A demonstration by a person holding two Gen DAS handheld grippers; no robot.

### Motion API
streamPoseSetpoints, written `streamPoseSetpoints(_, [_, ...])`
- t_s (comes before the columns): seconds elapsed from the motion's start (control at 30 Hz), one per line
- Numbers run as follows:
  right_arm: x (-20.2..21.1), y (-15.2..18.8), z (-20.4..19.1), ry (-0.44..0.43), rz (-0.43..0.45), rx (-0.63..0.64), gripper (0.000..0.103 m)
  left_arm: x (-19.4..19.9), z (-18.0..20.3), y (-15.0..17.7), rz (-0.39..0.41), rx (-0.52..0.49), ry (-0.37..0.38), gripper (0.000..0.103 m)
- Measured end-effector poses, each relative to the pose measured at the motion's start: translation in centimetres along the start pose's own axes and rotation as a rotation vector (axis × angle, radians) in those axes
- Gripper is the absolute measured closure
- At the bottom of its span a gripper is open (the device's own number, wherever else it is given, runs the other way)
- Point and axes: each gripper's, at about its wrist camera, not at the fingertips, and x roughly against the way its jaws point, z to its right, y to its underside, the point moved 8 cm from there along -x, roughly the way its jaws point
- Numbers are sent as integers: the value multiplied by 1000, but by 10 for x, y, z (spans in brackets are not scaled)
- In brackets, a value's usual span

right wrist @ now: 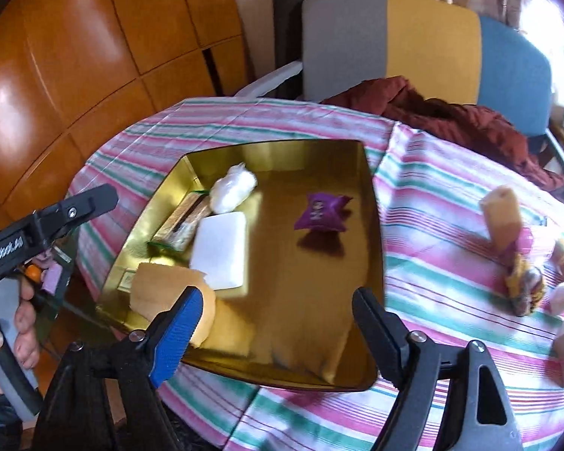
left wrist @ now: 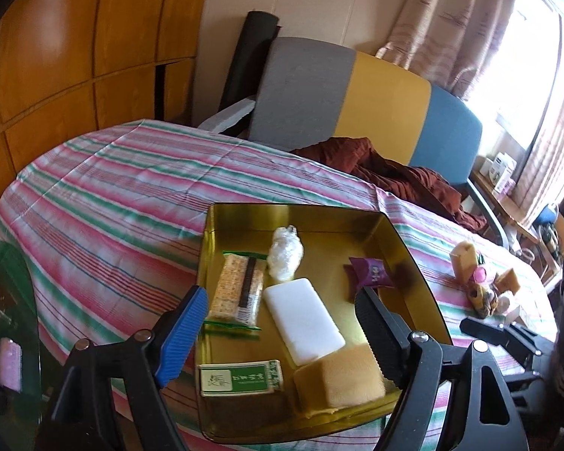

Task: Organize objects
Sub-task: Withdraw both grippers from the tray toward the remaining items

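Gold tin tray (right wrist: pixel 372 225) is collecting snacks | both your left tongs (left wrist: pixel 282 323) and right tongs (right wrist: pixel 274 319) are hanging released, empty | loose items (right wrist: pixel 522 282) are waiting on the desk (right wrist: pixel 432 300)

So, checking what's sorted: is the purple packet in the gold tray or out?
In. The purple packet lies on the gold tray floor, inside its walls.

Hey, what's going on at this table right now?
A person is sorting small items into a gold tin on a striped tablecloth. Both the left gripper and right gripper hang open and empty over it. Inside lie a cracker pack, white block, purple packet and sponge. More items wait outside.
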Motion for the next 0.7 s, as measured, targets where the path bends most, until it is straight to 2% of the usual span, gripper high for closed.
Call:
streamPoseSetpoints(0.33, [13,4,45,76,30,-80,20,-1,42,8,-16,-113,28,22])
streamPoseSetpoints(0.7, [42,9,123,213,63,-191,20,-5,95,13,-31,-225,86,22])
